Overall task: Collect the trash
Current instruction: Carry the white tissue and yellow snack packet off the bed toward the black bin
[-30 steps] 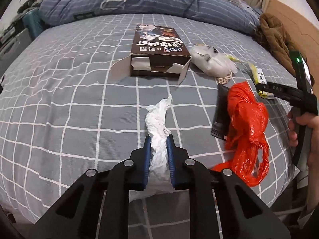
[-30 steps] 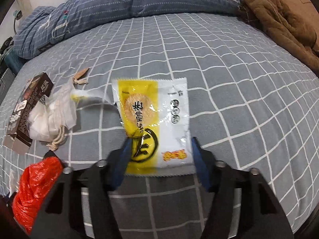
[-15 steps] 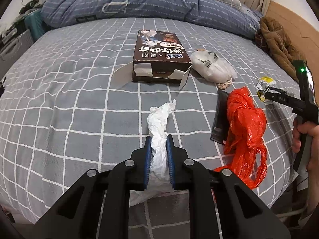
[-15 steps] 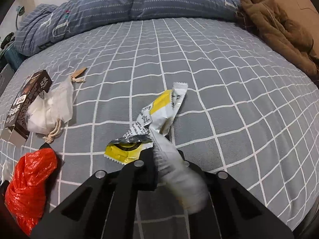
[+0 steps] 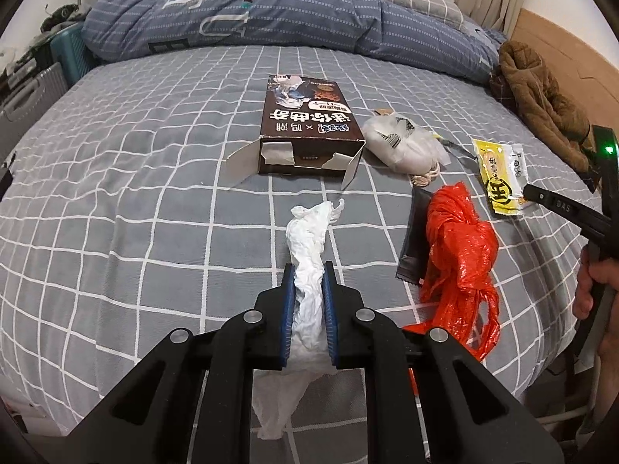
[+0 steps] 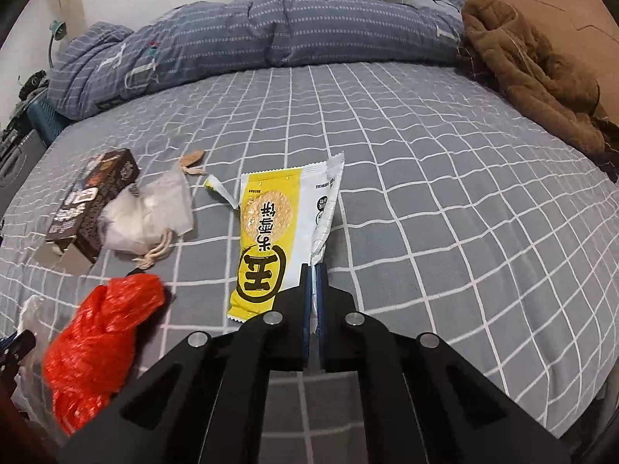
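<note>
My left gripper (image 5: 308,270) is shut on a crumpled white tissue (image 5: 309,239) and holds it just above the grey checked bed. My right gripper (image 6: 314,270) is shut on the edge of a yellow and white snack wrapper (image 6: 271,232), lifted off the bed; the wrapper also shows in the left wrist view (image 5: 501,176). A red plastic bag (image 5: 456,255) lies on a black wrapper (image 5: 416,239) between the grippers. An open brown box (image 5: 309,123) and a white drawstring pouch (image 5: 400,141) lie further back.
A rolled blue duvet (image 5: 251,19) runs across the head of the bed. A brown jacket (image 6: 534,73) lies at the right edge. A small tan scrap (image 6: 192,159) lies behind the pouch. A torn yellow strip (image 6: 220,189) lies left of the wrapper.
My right gripper closed on the snack wrapper and lifted it off the bed. My left gripper kept its hold on the tissue and drew back and up slightly.
</note>
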Tool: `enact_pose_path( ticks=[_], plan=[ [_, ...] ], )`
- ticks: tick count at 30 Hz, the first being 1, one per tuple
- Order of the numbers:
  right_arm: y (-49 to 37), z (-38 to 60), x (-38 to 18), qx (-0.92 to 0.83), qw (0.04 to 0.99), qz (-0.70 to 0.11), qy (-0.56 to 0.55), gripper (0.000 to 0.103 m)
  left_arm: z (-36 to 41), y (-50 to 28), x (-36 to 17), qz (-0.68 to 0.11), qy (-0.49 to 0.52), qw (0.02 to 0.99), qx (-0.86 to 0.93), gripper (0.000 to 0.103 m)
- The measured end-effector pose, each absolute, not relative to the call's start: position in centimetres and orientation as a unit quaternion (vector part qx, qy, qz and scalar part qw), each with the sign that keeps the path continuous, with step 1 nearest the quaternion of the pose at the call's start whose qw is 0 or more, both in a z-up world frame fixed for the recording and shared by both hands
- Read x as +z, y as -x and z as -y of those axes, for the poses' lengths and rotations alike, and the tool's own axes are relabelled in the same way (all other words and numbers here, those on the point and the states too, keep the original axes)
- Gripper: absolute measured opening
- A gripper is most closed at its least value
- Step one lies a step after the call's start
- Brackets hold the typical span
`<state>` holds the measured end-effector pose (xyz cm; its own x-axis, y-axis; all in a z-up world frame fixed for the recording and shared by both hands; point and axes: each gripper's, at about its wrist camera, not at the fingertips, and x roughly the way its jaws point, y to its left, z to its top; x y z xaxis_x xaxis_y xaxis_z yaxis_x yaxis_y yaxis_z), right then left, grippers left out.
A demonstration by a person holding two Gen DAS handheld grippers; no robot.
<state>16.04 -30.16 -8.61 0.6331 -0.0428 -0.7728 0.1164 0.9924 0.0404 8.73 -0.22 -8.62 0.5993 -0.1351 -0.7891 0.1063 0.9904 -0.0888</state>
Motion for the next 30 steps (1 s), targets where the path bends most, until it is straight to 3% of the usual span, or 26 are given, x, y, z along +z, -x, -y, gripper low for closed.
enact_pose_path(
  ticks=[30],
  plan=[
    [-2.9, 26.6, -3.7, -0.018, 0.923, -0.382, -0.045, 0.002, 1.9, -0.2, -6.0, -0.417, 0.036, 0.905, -0.069, 0.010]
  ],
)
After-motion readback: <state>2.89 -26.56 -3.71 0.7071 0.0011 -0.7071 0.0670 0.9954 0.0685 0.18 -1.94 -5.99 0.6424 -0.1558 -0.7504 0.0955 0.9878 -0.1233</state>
